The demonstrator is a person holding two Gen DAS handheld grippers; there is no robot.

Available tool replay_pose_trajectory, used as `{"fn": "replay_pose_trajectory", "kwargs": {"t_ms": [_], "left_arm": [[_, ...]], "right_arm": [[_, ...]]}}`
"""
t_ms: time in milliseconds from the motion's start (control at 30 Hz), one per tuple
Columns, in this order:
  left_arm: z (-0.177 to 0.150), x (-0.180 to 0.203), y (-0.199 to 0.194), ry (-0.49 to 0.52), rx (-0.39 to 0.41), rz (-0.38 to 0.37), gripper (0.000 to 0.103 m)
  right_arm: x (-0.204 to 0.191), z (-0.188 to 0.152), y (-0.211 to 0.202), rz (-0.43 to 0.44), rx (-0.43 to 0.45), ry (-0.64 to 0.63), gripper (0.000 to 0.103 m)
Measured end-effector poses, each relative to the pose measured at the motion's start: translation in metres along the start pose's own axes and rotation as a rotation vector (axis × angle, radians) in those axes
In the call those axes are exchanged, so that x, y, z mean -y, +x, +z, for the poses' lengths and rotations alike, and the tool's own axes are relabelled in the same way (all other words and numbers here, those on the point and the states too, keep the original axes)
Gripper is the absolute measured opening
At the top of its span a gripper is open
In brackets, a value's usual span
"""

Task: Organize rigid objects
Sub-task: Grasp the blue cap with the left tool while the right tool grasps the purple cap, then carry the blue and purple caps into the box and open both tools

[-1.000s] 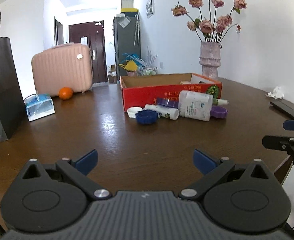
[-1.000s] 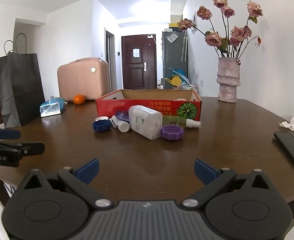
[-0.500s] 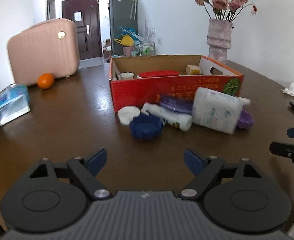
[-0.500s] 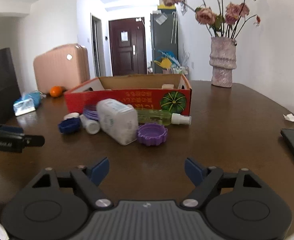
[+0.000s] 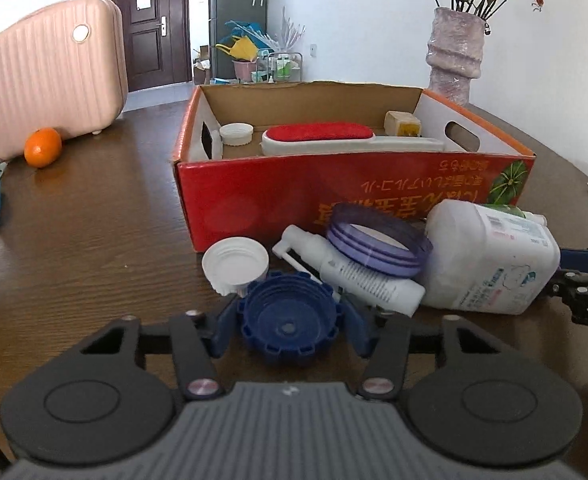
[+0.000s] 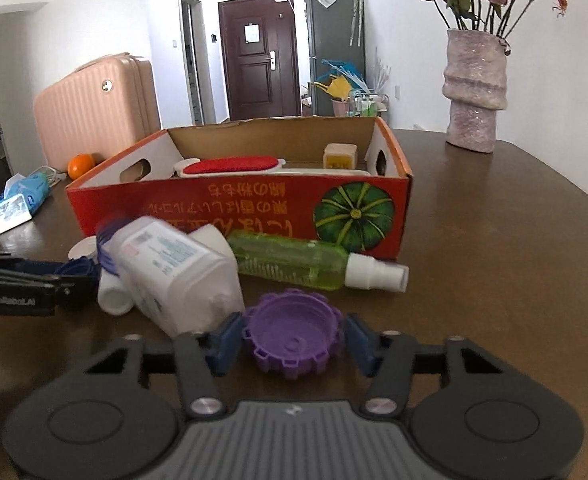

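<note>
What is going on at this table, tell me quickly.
A person with two handheld grippers is tidying loose items by the red cardboard box. The left gripper brackets the blue cap; the right gripper brackets the purple cap. Both caps sit on the table, not yet lifted.

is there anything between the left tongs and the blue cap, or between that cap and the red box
Nothing stands between the left tongs and the blue cap; its fingers already flank it. A white cap lies between it and the red box.
</note>
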State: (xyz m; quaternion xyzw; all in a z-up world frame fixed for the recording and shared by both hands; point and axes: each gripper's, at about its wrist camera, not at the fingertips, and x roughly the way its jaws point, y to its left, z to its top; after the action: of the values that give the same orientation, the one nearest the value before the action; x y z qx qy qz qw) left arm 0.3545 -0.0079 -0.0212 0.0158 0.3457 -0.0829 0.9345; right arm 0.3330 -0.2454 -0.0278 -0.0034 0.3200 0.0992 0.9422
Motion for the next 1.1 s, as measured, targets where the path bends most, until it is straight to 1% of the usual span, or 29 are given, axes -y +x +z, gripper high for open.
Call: {"fn": "replay_pose_trajectory", "kwargs": {"t_ms": [133,233,400,567,733,833,967,1100], "left_arm": [[-0.003,0.001,-0.003,-0.001,0.005,0.014,0.055],[-0.007,0.002,-0.012,-0.009,0.004,0.021,0.055],[-0.025,0.003,-0.040,-0.034,0.004,0.030,0.055],[-0.049,0.006,-0.076,-0.048,0.004,0.042,0.055],[-0.065,0.014,-0.112,-0.036,0.041,0.040,0.055],[-0.069,0.022,-0.132,-0.020,0.076,0.031,0.055],[-0.073,0.029,-0.154,-0.011,0.113,0.020,0.055],[-0.078,0.030,-0.169,-0.020,0.135,0.016,0.055]], "right_arm": [[0.000,0.000,0.002,0.006,0.007,-0.004,0.053],[0.002,-0.003,-0.004,0.012,0.004,0.000,0.053],[0.006,-0.015,-0.021,-0.004,0.004,-0.003,0.052],[0.004,-0.039,-0.054,-0.017,0.000,-0.023,0.052],[-0.003,-0.063,-0.089,0.004,0.004,-0.018,0.052],[-0.007,-0.073,-0.109,0.007,0.026,-0.017,0.052],[-0.012,-0.080,-0.133,0.003,0.061,-0.020,0.052],[-0.017,-0.083,-0.146,0.010,0.083,-0.028,0.052]]}}
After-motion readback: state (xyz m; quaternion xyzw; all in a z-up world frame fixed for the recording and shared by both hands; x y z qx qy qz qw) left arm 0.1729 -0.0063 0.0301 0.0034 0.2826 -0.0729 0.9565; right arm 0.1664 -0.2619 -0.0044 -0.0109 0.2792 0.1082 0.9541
